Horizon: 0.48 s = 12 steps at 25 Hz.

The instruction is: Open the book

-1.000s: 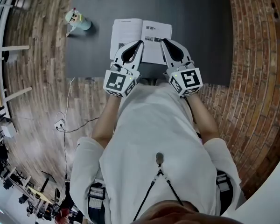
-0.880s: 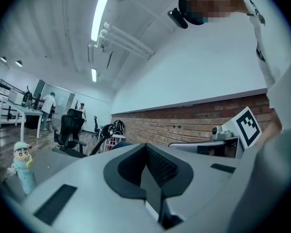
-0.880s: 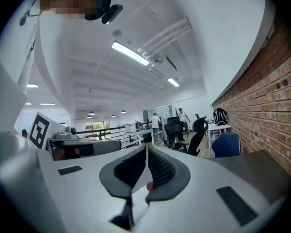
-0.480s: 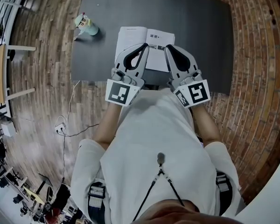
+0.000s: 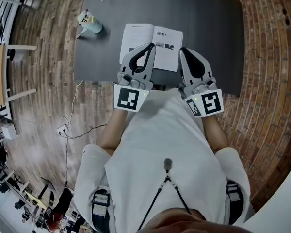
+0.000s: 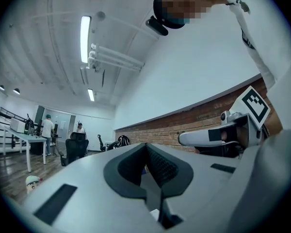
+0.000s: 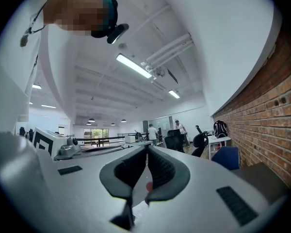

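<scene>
Lying open on a dark grey table [image 5: 213,33], the book [image 5: 138,35] shows two white pages of print and small pictures, too small to read. Both claws are pressed together on nothing. The left gripper [image 5: 150,47] overlaps the left page, and the right gripper [image 5: 183,51] is at the right page's edge. A toy figure [image 5: 88,22] stands well apart, left.
</scene>
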Motion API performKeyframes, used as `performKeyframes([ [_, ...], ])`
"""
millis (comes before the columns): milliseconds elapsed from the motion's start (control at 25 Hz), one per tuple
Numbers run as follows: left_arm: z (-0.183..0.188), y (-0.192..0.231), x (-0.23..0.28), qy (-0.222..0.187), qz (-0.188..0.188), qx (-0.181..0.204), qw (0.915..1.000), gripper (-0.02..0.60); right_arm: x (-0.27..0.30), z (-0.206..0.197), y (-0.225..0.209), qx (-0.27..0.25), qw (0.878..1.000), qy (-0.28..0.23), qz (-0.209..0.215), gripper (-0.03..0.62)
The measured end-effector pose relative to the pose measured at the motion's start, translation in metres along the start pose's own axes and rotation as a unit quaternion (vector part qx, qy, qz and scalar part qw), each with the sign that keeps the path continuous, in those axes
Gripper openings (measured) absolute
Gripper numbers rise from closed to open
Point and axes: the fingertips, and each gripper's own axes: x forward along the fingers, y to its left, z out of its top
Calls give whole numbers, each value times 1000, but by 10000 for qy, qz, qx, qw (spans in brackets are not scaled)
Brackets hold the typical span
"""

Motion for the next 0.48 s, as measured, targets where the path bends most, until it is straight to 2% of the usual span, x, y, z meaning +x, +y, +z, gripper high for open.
performKeyframes([
  [280, -1, 9, -2, 32, 180, -61, 9998, 21, 6, -5, 13, -21, 9999, 57, 148, 43],
  [480, 0, 9, -4, 60, 158, -15, 9999, 21, 10, -6, 21, -38, 9997, 69, 246, 43],
])
